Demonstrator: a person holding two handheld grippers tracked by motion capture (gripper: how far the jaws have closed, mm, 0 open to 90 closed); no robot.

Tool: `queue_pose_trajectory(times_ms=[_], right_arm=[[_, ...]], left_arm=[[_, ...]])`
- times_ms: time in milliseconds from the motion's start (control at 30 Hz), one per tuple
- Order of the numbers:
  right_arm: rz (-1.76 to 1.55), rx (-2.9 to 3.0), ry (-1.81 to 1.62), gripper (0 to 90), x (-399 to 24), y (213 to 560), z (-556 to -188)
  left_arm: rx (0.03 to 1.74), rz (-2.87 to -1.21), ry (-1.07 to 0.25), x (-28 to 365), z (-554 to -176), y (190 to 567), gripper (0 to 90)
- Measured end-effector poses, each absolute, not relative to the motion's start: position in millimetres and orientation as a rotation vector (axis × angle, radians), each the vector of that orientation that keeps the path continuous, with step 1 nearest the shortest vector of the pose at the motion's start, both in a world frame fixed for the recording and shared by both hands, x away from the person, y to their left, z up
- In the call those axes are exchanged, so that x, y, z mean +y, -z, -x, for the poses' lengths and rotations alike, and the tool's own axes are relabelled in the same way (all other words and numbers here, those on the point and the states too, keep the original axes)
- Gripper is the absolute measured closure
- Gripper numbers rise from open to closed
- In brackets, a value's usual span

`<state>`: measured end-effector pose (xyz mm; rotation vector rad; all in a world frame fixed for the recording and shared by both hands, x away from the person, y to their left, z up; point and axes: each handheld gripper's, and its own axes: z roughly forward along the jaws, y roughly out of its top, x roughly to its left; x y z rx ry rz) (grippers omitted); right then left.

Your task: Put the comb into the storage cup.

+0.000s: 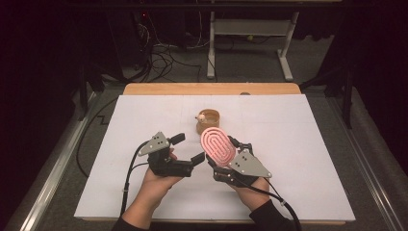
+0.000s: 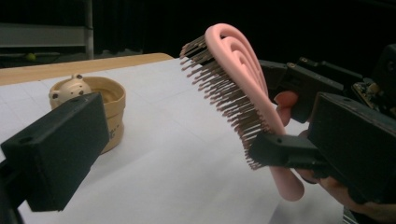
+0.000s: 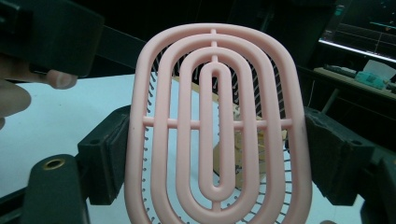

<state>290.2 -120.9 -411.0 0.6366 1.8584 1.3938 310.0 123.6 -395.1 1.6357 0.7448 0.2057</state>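
Observation:
A pink oval hairbrush (image 1: 217, 144) with concentric ribs is tilted up off the white table, bristles toward my left hand. My right gripper (image 1: 223, 153) is shut on it, a pad pressing on each long edge (image 3: 219, 158). In the left gripper view the brush (image 2: 243, 88) shows side-on with its bristles, the right gripper (image 2: 275, 116) clamped around its lower half. My left gripper (image 1: 191, 147) stands open just left of the brush, one jaw tip close to its edge, its jaws holding nothing (image 2: 205, 154).
A tan bowl (image 1: 214, 115) with a small pig-like figure (image 1: 201, 117) on its rim stands just beyond the brush, also in the left gripper view (image 2: 114, 100). A white sheet (image 1: 298, 144) covers the table; a wooden edge (image 1: 211, 88) runs along the far side.

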Motion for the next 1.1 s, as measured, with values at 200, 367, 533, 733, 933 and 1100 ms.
queue_pose_trajectory(times_ms=[200,367,533,733,933,1100], right_arm=[[-0.629,1.854,-1.398,20.2,-119,411,-290],[-0.627,1.853,-1.402,20.1,-118,410,-290],[-0.618,1.842,-1.411,20.1,-117,408,-288],[-0.606,1.832,-1.42,20.1,-116,406,-287],[-0.606,1.829,-1.426,20.1,-115,406,-287],[-0.601,1.838,-1.427,20.1,-114,406,-288]], left_arm=[[0.748,-1.652,-0.197,114,-315,392,0.0],[0.772,-1.635,-0.164,114,-319,391,0.0],[0.775,-1.634,-0.154,111,-321,388,0.0],[0.763,-1.632,-0.148,107,-321,381,0.0],[0.766,-1.627,-0.138,108,-323,380,5.2],[0.785,-1.651,-0.119,106,-324,382,13.7]])
